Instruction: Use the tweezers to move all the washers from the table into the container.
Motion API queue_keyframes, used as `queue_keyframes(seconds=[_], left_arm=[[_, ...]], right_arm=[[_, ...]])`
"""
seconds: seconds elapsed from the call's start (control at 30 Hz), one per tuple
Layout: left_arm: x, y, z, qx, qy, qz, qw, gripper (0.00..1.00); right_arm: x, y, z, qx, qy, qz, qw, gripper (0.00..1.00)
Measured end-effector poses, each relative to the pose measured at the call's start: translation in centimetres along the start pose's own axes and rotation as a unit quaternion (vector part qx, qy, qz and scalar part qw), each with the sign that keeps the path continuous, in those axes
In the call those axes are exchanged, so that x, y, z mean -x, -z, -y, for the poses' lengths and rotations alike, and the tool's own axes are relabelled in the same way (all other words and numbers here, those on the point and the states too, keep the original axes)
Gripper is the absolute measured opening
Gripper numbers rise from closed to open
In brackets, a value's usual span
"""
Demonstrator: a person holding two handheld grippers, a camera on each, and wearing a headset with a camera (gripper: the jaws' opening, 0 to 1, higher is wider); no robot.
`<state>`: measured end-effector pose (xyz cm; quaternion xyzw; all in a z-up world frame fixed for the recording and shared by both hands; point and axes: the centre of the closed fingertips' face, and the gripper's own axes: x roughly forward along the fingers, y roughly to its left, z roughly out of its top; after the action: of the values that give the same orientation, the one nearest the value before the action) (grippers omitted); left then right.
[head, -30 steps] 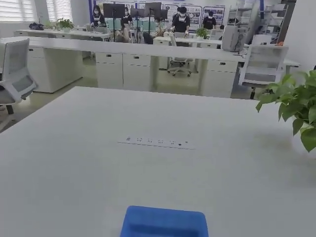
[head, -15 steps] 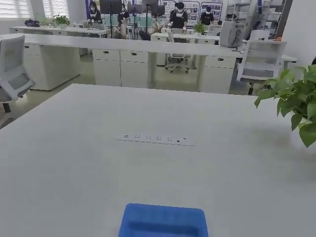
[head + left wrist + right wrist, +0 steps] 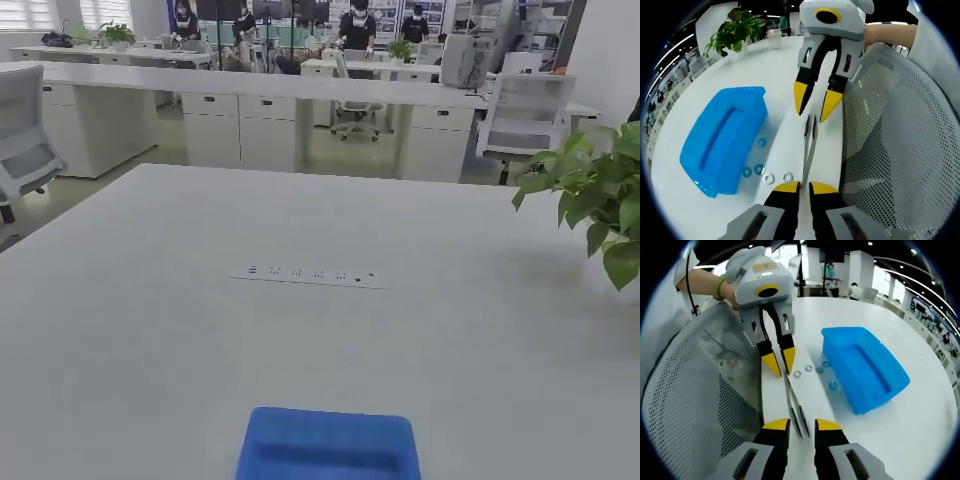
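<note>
White table (image 3: 150, 330) in an open office: the tweezers (image 3: 809, 147) lie flat along its near edge, beside the washers (image 3: 769, 177) and blue container (image 3: 720, 142). Their open tips point between the spread jaws of the right gripper (image 3: 796, 425). The left gripper (image 3: 805, 187) has its jaws nearly together at the joined end; whether clamped cannot be told.
</note>
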<state>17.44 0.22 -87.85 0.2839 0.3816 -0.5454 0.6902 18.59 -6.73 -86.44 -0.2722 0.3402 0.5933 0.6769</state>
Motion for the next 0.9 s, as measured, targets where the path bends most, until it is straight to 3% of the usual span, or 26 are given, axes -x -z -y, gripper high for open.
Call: queue_keyframes(seconds=[0.3, 0.47, 0.5, 0.63, 0.7, 0.9], left_arm=[[0.7, -0.3, 0.6, -0.038, 0.008, -0.003, 0.9992, 0.00], [2.5, -1.4, 1.0, -0.052, -0.001, 0.018, 0.9985, 0.00], [2.9, -1.8, 1.1, -0.063, -0.005, 0.024, 0.9977, 0.00], [4.6, -2.6, 1.6, -0.060, -0.013, 0.033, 0.9976, 0.00], [5.3, -3.0, 1.9, -0.057, -0.014, 0.039, 0.9975, 0.00], [6.9, -4.2, 2.5, -0.057, -0.016, 0.056, 0.9967, 0.00]], right_arm=[[-0.8, -0.3, -0.4, 0.020, -0.010, -0.001, 0.9998, 0.19], [-1.1, -0.4, -0.7, 0.027, -0.018, -0.002, 0.9995, 0.18], [-1.1, -0.5, -0.8, 0.027, -0.021, 0.001, 0.9994, 0.18], [-1.0, -2.4, -1.5, 0.004, -0.041, 0.041, 0.9983, 0.19], [-0.9, -3.2, -2.0, 0.010, -0.049, 0.054, 0.9973, 0.19], [-1.5, -4.3, -3.3, 0.034, -0.070, 0.061, 0.9951, 0.18]])
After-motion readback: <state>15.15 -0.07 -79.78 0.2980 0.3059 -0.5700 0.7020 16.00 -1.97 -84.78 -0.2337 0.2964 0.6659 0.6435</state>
